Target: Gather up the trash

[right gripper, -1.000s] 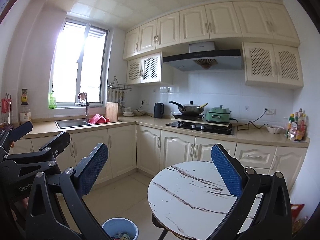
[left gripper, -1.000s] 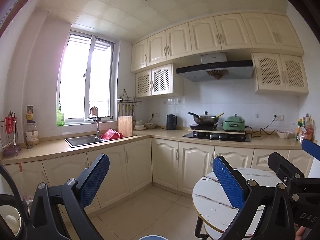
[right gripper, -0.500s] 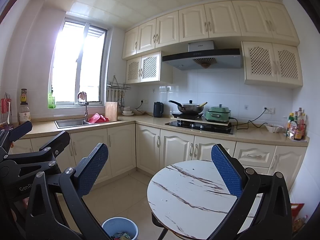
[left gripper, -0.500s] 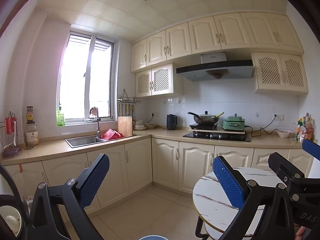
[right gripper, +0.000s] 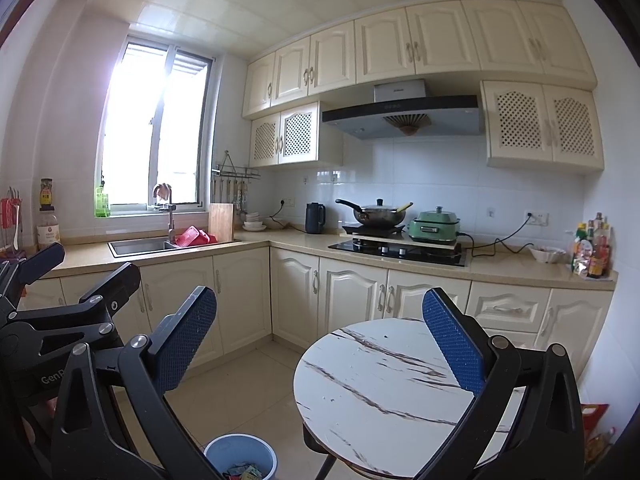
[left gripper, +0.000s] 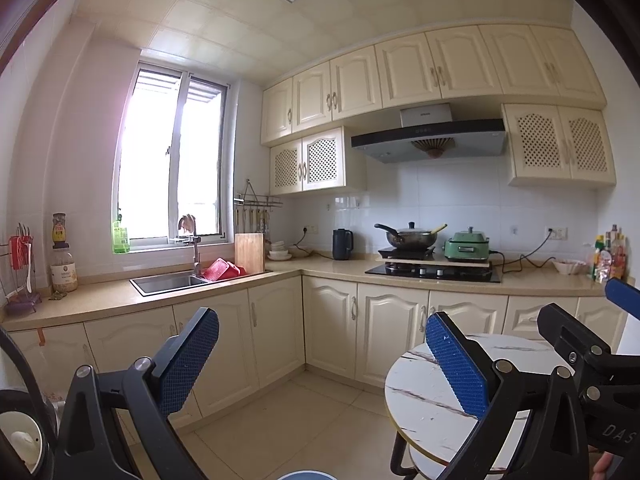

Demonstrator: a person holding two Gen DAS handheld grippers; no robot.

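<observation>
**kitchen_lurker:** Blue-padded tongs on both sides, and both are sitting spread wide with nothing between the pads. Going left to right: the left gripper (left gripper: 322,354) is hovering level at about waist height, pointing straight at the corner of the cream cabinets (left gripper: 276,332), with the sink (left gripper: 168,282) off to its left. In the right wrist view its black frame is poking in at the left edge, so the two tools are riding side by side, close together.

**binwatcher:** And the right one?

**kitchen_lurker:** The right gripper (right gripper: 320,336) is also hanging level and open, with its right pad overlapping the round marble-look table (right gripper: 372,392). The tabletop is looking bare apart from a few tiny specks.

**binwatcher:** Where's the trash, then?

**kitchen_lurker:** Down in the blue bin (right gripper: 240,454) on the floor, just left of the table's base and below the right gripper. Crumpled wrappers (right gripper: 244,472) are lying inside it. The left camera is only catching a sliver of the bin's rim at the bottom edge.

**binwatcher:** Anything changing versus a second ago?

**kitchen_lurker:** Barely. Both grippers are staying at the same spread. The right view is drifting a touch, so the table is sitting slightly lower and the hob (right gripper: 400,250) slightly higher in frame. The left view is looking basically identical.
</observation>
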